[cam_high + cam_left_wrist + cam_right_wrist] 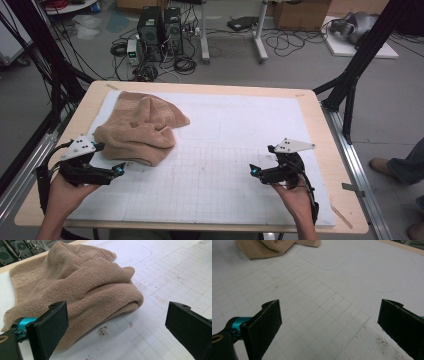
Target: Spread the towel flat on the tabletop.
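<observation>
- A crumpled tan terry-cloth towel (pixel 140 127) lies bunched on the far-left part of the white gridded mat (pixel 225 165) that covers the pale wooden desk (pixel 320 125).
- The left gripper (pixel 120 170) hangs just beside the towel's near edge, jaws released and spread wide, nothing between them; in the left gripper view the towel (pixel 75 287) lies close ahead, apart from the jaws.
- The right gripper (pixel 253 171) hovers over bare mat, well apart from the towel, jaws likewise released and holding nothing.
- A dark smudge (pixel 102 330) marks the mat near the towel's fold.
</observation>
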Available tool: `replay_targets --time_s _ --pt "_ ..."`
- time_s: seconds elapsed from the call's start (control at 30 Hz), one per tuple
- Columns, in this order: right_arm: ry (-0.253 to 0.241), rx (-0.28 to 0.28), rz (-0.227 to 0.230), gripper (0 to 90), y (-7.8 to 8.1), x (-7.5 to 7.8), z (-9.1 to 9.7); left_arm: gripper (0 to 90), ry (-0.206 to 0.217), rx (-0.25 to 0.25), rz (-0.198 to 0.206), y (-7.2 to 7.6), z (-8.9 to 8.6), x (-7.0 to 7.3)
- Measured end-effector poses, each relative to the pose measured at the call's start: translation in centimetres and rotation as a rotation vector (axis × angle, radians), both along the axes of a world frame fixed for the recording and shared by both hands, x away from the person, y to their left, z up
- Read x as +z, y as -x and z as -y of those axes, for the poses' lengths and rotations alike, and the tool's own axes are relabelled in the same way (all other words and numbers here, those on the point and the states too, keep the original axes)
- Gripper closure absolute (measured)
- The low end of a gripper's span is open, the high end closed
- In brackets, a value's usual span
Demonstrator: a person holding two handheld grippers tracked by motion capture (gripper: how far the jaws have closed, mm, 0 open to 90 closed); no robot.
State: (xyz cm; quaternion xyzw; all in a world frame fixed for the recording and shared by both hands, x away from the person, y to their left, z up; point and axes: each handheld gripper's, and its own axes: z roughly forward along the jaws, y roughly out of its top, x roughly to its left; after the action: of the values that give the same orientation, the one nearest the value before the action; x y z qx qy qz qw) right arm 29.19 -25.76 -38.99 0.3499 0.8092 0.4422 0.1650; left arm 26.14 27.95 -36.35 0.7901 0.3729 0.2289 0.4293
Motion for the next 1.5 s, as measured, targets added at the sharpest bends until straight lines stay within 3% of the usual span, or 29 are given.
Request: replay_targets --time_s 0.27,0.57,0.77,0.97,1.23,1.37,1.47,1.5 --pt "-0.014 -0.003 -0.001 4.2 0.1 -0.3 0.9 5.2 -0.023 -0.010 -0.007 -0.1 0.3 0.0" --pt "-0.006 0.025 -0.004 4.3 0.3 -0.3 0.3 5.2 -0.005 0.003 -0.004 -0.1 0.3 -0.6" --pt "-0.001 0.043 -0.019 4.2 -0.5 0.1 -0.4 5.2 -0.006 -0.006 -0.001 -0.1 0.6 -0.6" --pt "0.022 0.109 -0.001 4.3 -3.3 2.4 -3.5 5.2 -0.003 -0.017 0.005 -0.1 0.6 -0.4" --pt "0.031 0.214 0.045 5.7 -7.6 5.5 -10.0 5.2 0.005 -0.012 0.009 -0.2 0.3 -0.2" --pt "0.034 0.271 0.019 7.7 -9.5 6.1 -13.5 5.2 0.011 -0.006 0.008 -0.2 0.1 -0.3" --pt "0.038 0.333 0.022 19.1 -10.4 5.7 -15.8 5.2 0.013 -0.005 0.007 -0.3 -0.1 -0.4" --pt "0.045 0.342 0.022 19.3 -10.7 5.3 -16.6 5.2 0.013 -0.005 0.007 -0.3 -0.1 -0.4"
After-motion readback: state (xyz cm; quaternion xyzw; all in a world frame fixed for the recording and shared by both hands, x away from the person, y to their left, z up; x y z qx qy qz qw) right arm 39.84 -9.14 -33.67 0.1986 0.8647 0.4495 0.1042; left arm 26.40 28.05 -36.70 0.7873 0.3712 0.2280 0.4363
